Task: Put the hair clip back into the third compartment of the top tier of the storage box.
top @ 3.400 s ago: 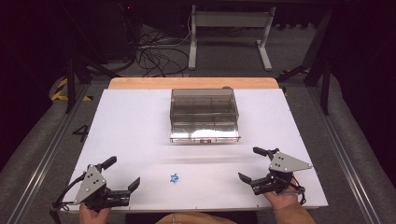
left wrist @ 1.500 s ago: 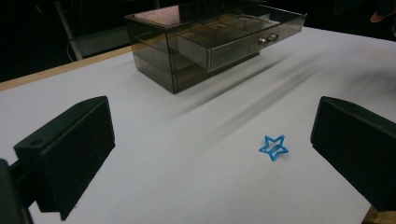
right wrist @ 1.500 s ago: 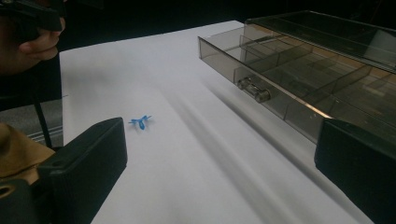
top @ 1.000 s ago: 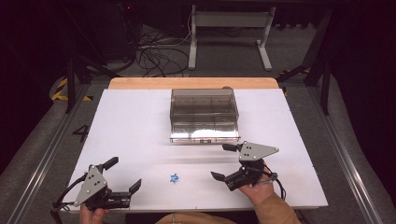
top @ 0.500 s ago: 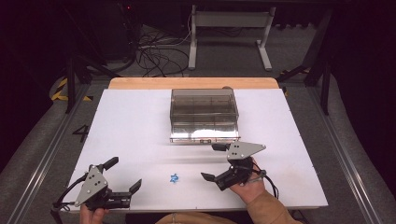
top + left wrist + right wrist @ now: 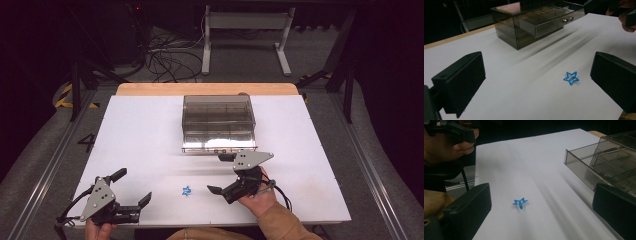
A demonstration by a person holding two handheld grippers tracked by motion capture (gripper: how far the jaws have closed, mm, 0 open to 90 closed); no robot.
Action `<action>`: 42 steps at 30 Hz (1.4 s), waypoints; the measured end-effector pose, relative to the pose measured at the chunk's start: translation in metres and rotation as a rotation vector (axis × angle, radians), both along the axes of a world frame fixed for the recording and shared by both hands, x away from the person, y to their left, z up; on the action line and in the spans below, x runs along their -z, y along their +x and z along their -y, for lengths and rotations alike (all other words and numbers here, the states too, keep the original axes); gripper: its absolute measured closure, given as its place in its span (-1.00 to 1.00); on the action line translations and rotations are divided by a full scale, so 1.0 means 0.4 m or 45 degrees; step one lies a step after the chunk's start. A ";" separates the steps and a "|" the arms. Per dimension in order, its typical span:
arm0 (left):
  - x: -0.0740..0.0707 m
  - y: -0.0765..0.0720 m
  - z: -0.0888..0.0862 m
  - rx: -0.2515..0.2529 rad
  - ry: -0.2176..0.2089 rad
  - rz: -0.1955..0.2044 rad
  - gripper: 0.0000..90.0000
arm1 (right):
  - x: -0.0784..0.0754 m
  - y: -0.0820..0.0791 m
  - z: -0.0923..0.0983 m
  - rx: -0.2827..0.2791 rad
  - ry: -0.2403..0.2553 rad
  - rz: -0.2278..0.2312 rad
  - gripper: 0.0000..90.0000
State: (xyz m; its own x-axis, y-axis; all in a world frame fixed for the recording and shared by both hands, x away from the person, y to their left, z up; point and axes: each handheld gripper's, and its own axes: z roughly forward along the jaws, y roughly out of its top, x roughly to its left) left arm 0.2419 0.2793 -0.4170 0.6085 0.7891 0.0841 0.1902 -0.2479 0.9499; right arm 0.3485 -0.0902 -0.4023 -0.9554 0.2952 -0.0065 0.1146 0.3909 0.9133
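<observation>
Near edge, high view: the left gripper (image 6: 127,192) rests at about 7 o'clock on the white table top (image 6: 150,130), jaws spread wide and empty. The right gripper (image 6: 220,174), at about 5 o'clock, is likewise wide open with nothing between its jaws, which point toward 9 o'clock at the small blue star-shaped clip (image 6: 186,190). The clip lies flat on the table between the two grippers, apart from both.

Far field: the smoky transparent plastic drawer box (image 6: 217,120) stands at 12 o'clock, its lower drawer (image 6: 218,146) pulled partly out toward the person.

Progress, as judged: the drawer is already open; the clip is not yet grasped, so pick-up, carry and release into the drawer (and perhaps closing it) all remain.

Views compared: the right gripper view places the clip (image 6: 520,202) between its own jaws but ahead of them, and shows the open drawer's empty front compartment (image 6: 584,171). The left gripper view shows the drawer's small metal knobs (image 6: 567,19) and the clip (image 6: 571,77) near its right jaw (details too small to tell from above).
</observation>
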 end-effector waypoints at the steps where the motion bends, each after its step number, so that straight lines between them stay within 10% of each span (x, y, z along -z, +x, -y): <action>1: 0.000 0.000 0.000 0.000 0.000 0.000 -0.99 | 0.000 0.000 -0.001 -0.001 0.001 -0.003 -0.94; 18: 0.000 -0.003 -0.001 -0.008 0.000 0.004 -0.99 | 0.008 -0.005 -0.027 -0.021 0.002 -0.067 -0.80; 42: 0.001 -0.018 -0.009 -0.031 0.002 0.003 -0.99 | 0.069 0.001 -0.133 -0.071 -0.192 -0.148 -0.48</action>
